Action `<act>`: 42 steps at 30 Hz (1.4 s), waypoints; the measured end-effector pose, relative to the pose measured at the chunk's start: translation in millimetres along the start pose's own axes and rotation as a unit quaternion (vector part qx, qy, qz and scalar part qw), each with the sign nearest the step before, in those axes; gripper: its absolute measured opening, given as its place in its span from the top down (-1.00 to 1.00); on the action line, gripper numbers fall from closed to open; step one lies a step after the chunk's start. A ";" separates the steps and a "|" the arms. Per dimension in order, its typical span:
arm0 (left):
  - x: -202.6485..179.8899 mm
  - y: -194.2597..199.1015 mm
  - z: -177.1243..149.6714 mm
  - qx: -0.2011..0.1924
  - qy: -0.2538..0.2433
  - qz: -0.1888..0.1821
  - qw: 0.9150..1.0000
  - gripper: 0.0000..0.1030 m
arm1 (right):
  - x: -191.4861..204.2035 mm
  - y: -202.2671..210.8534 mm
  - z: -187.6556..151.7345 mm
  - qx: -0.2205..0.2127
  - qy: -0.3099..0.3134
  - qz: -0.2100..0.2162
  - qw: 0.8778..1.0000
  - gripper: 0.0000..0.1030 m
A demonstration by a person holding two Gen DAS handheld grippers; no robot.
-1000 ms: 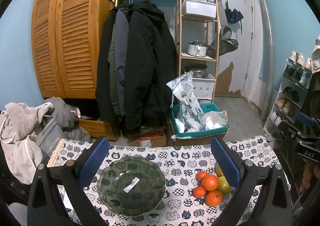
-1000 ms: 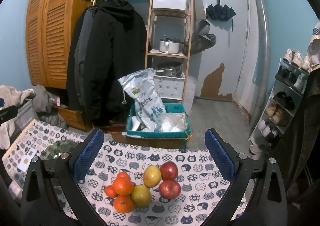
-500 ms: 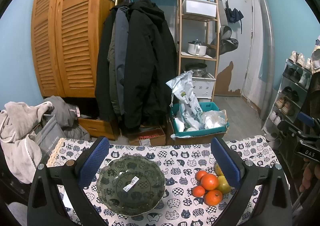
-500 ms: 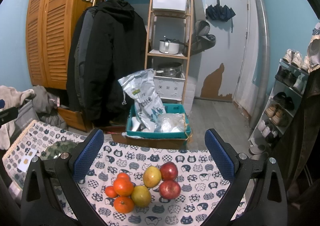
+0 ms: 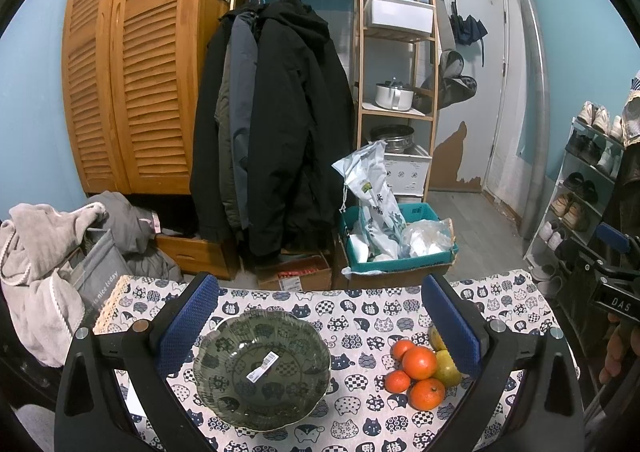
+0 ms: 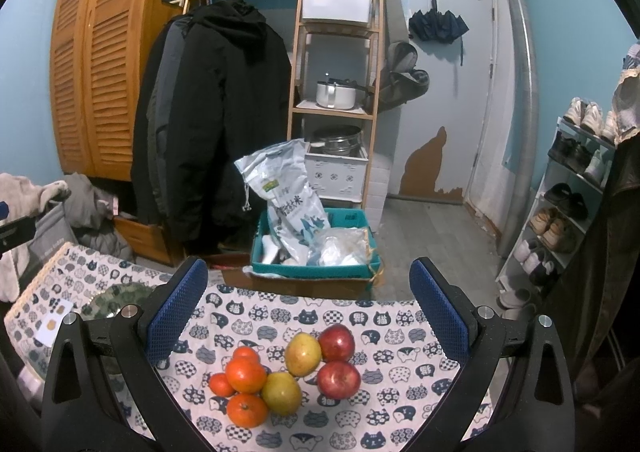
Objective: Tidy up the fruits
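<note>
A dark green glass bowl (image 5: 262, 366) with a white sticker inside stands empty on the cat-print tablecloth (image 5: 360, 312). My left gripper (image 5: 318, 326) is open above it, the bowl between its blue pads. A pile of fruit lies to the right: several oranges (image 6: 245, 374), two yellow pears (image 6: 303, 354) and two red apples (image 6: 338, 379). My right gripper (image 6: 308, 314) is open and empty above the pile. The oranges (image 5: 419, 363) also show in the left wrist view. The bowl (image 6: 116, 296) shows at the left of the right wrist view.
A white card (image 6: 54, 322) lies on the cloth's left side. Past the table's far edge stand a teal crate (image 6: 316, 252) with bags, hanging coats (image 5: 276, 124), a wooden shelf (image 6: 336, 72), a shoe rack (image 6: 568, 204) and a laundry pile (image 5: 44, 252).
Both views have barely shifted; the bowl and the fruit lie where they were, and both grippers stay open.
</note>
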State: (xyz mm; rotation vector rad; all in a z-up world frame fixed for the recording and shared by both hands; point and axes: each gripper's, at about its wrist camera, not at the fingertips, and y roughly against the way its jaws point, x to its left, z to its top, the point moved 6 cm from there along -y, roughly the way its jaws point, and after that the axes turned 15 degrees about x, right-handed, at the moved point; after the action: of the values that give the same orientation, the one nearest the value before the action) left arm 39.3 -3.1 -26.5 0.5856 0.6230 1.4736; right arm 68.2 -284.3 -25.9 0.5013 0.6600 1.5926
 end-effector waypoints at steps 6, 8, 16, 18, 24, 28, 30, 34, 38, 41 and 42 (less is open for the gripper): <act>-0.4 -0.4 -0.5 0.001 0.000 -0.001 1.000 -0.99 | -7.3 2.4 7.8 0.001 -0.002 -0.001 1.000 -0.93; -0.1 -0.7 0.1 0.001 0.000 -0.001 1.000 -0.99 | -6.6 2.3 6.5 0.001 -0.002 -0.001 1.000 -0.93; -3.5 -0.4 -1.8 0.002 -0.001 -0.002 1.000 -0.99 | -14.9 4.3 7.9 -0.001 -0.005 -0.002 1.000 -0.93; -6.2 -0.4 -2.7 0.004 -0.001 -0.005 1.000 -0.99 | -16.9 3.5 6.0 0.002 -0.006 -0.003 1.000 -0.93; -14.4 -10.7 -1.0 0.018 -0.009 -0.010 1.000 -0.99 | -23.6 -3.3 0.3 0.011 -0.012 -0.005 1.000 -0.93; -21.4 -21.7 -3.6 0.031 -0.016 -0.009 0.999 -0.99 | -29.2 -10.4 -6.2 0.023 -0.015 -0.011 1.000 -0.93; -25.8 -28.1 -5.5 0.040 -0.020 -0.009 0.999 -0.99 | -31.5 -14.2 -11.5 0.029 -0.016 -0.014 0.999 -0.93; -32.8 -39.0 -8.0 0.054 -0.026 -0.017 0.998 -0.99 | -38.2 -26.2 -20.4 0.050 -0.016 -0.022 0.998 -0.93; -41.5 -53.4 -12.6 0.072 -0.039 -0.014 0.997 -0.99 | -43.1 -35.5 -30.8 0.069 -0.014 -0.025 0.997 -0.93; -48.6 -68.5 -18.6 0.093 -0.043 -0.022 0.995 -0.99 | -45.7 -42.0 -37.8 0.082 -0.016 -0.023 0.996 -0.93; -50.5 -72.6 -20.5 0.099 -0.044 -0.022 0.994 -0.99 | -46.5 -43.7 -39.7 0.086 -0.017 -0.022 0.996 -0.93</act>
State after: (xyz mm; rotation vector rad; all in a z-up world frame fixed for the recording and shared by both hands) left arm 76.9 -55.4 -90.6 0.7813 0.7125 1.3471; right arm 80.2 -332.9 -82.0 0.6347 0.7816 1.4897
